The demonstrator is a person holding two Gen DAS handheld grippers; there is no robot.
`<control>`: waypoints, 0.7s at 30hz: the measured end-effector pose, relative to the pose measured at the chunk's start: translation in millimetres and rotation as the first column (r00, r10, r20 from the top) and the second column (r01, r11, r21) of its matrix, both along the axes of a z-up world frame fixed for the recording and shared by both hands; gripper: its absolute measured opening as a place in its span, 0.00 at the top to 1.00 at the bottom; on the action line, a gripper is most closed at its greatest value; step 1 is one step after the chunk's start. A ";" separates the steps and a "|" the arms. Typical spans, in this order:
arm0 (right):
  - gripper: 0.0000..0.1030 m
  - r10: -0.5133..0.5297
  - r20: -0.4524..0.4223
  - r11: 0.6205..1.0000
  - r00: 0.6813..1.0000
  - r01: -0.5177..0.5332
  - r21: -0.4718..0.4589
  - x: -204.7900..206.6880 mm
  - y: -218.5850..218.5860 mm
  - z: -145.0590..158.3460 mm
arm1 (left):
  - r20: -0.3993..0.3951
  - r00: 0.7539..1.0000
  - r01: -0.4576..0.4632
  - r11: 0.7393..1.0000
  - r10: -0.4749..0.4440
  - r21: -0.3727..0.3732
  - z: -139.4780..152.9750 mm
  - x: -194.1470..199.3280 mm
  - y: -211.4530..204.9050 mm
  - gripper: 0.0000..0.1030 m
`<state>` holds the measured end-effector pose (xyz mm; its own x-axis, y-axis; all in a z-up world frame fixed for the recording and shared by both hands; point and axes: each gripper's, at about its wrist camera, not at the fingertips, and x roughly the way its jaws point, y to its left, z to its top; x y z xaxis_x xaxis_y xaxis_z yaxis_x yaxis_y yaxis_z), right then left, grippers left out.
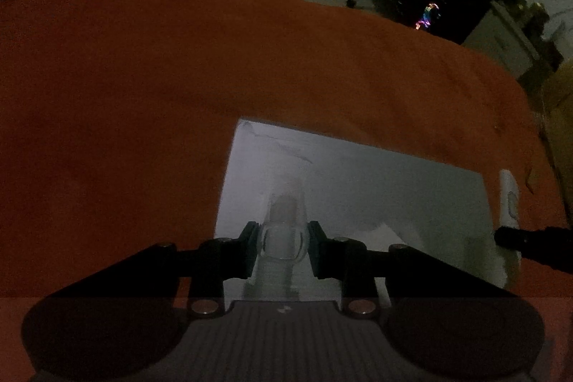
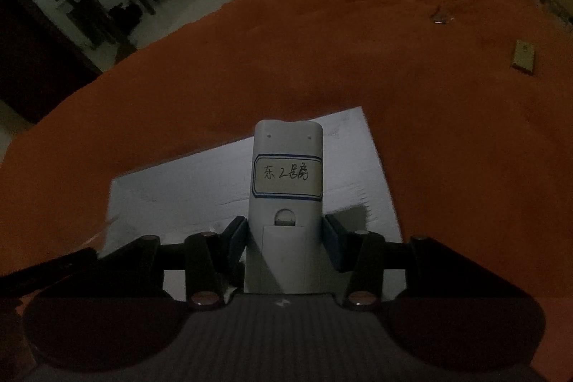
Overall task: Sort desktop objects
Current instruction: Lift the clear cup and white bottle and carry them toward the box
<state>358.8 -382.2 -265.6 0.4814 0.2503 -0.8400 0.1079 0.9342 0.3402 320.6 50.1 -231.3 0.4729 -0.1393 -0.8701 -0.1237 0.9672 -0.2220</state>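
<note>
The light is dim. My left gripper (image 1: 283, 247) is shut on a small clear glass jar (image 1: 284, 231) and holds it over a white sheet of paper (image 1: 376, 196) on the orange cloth. My right gripper (image 2: 285, 244) has a white remote control (image 2: 286, 188) between its pads, back side up, with a handwritten label. The left pad touches it; a narrow gap shows at the right pad. The remote lies over the same paper (image 2: 179, 199). In the left wrist view the remote (image 1: 510, 199) sits at the paper's right edge, with a right gripper finger (image 1: 515, 237) beside it.
The orange cloth (image 1: 143, 95) covers the whole table. A small flat beige box (image 2: 523, 56) and a small metal object (image 2: 439, 17) lie far right on the cloth. Dark chairs and furniture stand beyond the table's far edge.
</note>
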 end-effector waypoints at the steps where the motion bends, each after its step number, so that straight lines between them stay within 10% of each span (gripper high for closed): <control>1: 0.53 0.007 0.006 1.000 1.000 -0.007 0.019 -3.4 -0.8 4.0 | -0.001 1.000 -0.020 0.999 0.020 -0.027 2.3 -2.0 2.5 0.77; 12: 0.53 0.077 0.121 0.976 0.990 -0.099 0.193 -51.7 5.9 59.6 | 0.137 0.981 -0.111 0.977 0.137 -0.182 53.8 -44.5 28.1 0.77; 21: 0.53 0.122 0.211 0.939 0.970 -0.181 0.294 -101.3 12.6 97.8 | 0.298 0.954 0.025 0.973 0.045 -0.229 96.9 -123.8 3.0 0.77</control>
